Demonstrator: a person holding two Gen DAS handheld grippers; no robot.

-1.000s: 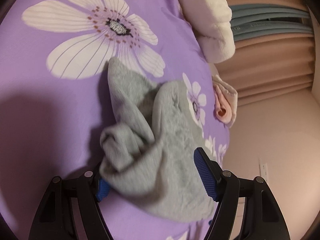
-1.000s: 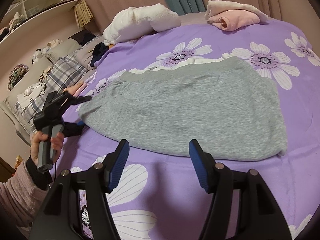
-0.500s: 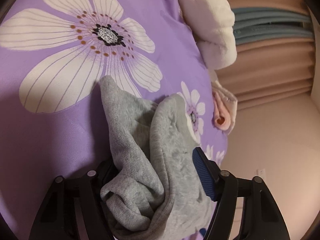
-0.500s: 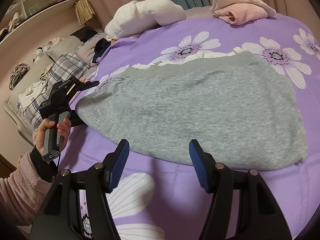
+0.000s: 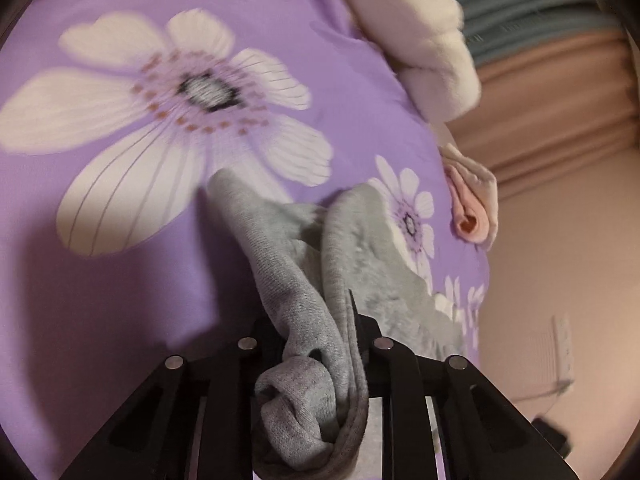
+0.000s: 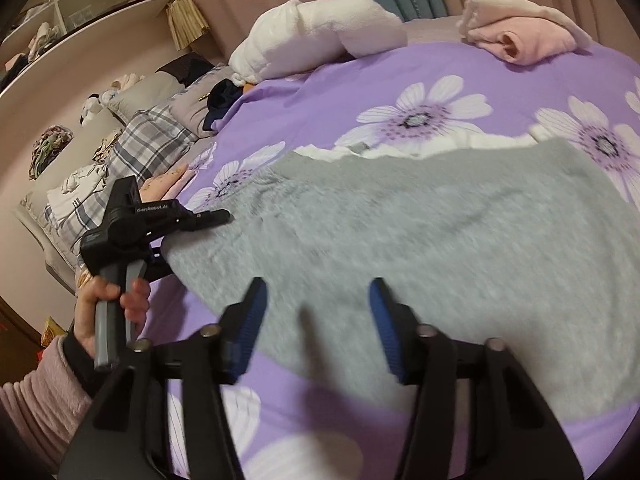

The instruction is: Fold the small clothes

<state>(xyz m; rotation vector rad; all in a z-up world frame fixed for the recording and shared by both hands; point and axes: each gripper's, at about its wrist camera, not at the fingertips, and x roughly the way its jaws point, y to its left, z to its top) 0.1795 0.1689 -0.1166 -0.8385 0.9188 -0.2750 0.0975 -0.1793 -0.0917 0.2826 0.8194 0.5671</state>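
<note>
A grey fleece garment [image 6: 420,240] lies spread flat on the purple flowered bedspread [image 6: 360,88]. At its left corner my left gripper [image 6: 192,236], held by a hand [image 6: 104,304], has its jaws closing. In the left wrist view my left gripper [image 5: 320,320] pinches the bunched corner of the grey garment [image 5: 360,264]. My right gripper [image 6: 318,300] hovers over the garment's near edge. Its jaws are closing but still apart, with cloth lying under and between the blue pads [image 6: 252,312], which do not press on it.
A rolled white fleece [image 6: 320,36] and a folded pink cloth [image 6: 524,36] lie at the bed's far edge. Plaid and grey pillows [image 6: 152,140] with small clothes line the left side. Shelves [image 6: 80,12] stand behind them, curtains at the back.
My left jaws have shut on the garment's bunched corner. My right gripper has come forward onto the near edge, and its jaws have narrowed.
</note>
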